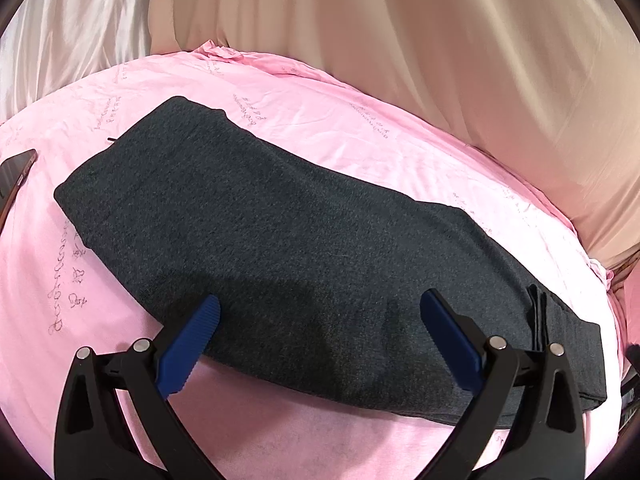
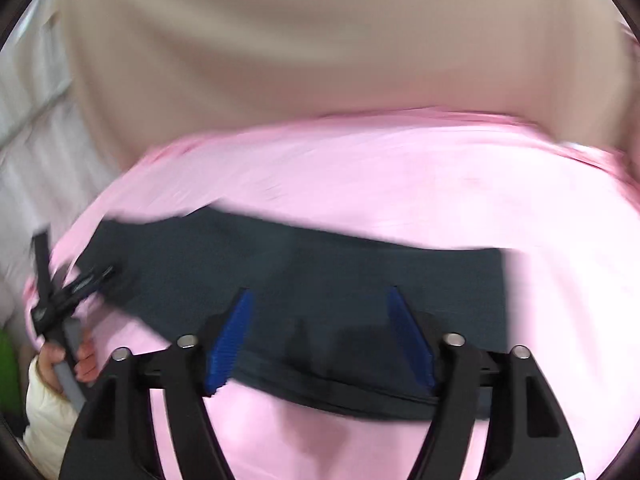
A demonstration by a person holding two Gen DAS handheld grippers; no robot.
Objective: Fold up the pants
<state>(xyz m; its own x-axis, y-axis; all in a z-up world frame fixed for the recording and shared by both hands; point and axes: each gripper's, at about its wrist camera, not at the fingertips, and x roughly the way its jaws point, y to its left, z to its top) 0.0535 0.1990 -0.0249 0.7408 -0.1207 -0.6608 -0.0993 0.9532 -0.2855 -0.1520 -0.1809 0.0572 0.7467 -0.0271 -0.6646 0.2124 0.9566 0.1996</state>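
The dark grey pants (image 1: pixel 288 232) lie folded lengthwise in a long flat band across the pink bed sheet (image 1: pixel 360 128). My left gripper (image 1: pixel 320 300) is open and empty, its blue pads hovering over the near edge of the pants. In the right wrist view the pants (image 2: pixel 304 276) lie as a dark band across the sheet, blurred by motion. My right gripper (image 2: pixel 320 292) is open and empty above their near edge. The left gripper (image 2: pixel 86 280) and the hand holding it show at the left of that view.
A phone (image 1: pixel 16 176) lies on the sheet at the far left. Beige curtains (image 1: pixel 440 40) hang behind the bed. The pink sheet (image 2: pixel 400 184) extends beyond the pants. A white sleeve (image 2: pixel 44 408) is at the lower left.
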